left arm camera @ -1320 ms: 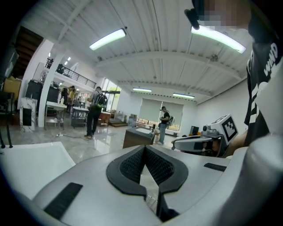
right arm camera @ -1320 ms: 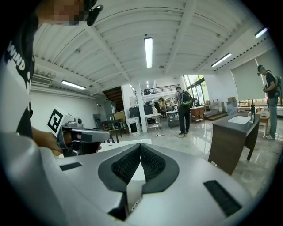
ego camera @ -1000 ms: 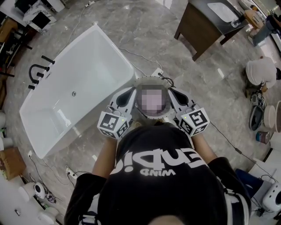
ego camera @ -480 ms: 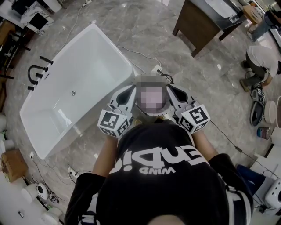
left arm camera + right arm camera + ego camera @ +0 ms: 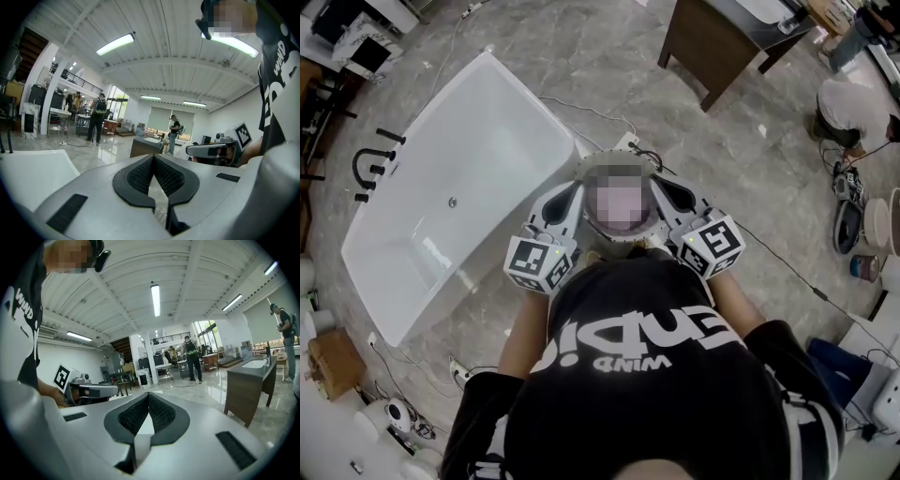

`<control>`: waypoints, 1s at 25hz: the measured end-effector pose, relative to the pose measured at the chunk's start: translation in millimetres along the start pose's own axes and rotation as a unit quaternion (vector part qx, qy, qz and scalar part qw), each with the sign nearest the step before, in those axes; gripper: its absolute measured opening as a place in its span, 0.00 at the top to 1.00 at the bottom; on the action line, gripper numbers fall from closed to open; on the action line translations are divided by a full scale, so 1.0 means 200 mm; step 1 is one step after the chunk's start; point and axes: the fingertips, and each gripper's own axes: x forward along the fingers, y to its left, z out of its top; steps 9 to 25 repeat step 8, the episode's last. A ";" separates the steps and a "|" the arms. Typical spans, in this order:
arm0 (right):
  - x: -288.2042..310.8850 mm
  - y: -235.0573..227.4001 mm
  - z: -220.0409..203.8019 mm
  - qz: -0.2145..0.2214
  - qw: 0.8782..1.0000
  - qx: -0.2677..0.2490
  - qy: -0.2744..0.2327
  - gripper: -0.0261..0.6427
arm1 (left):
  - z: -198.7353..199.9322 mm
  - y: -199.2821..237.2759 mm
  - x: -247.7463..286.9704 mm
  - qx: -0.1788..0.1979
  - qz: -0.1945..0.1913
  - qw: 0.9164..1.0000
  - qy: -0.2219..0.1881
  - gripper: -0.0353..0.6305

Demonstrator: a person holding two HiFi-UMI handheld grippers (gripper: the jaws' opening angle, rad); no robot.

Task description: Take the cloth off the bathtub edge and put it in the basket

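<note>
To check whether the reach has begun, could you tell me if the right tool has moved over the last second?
No. The right tool keeps its place relative to the wooden cabinet; only the view shifted slightly.

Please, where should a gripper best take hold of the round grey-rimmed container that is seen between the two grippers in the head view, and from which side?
Probably the rim of the container, from above: it seems to open upward, so one jaw could go inside the wall and one outside. The left gripper and right gripper flank it, both shut, so either must open first.
</note>
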 end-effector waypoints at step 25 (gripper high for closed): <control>-0.05 -0.03 0.00 -0.008 1.000 0.005 0.000 0.94 | -0.01 -0.02 0.01 -0.002 0.003 1.000 0.003 0.93</control>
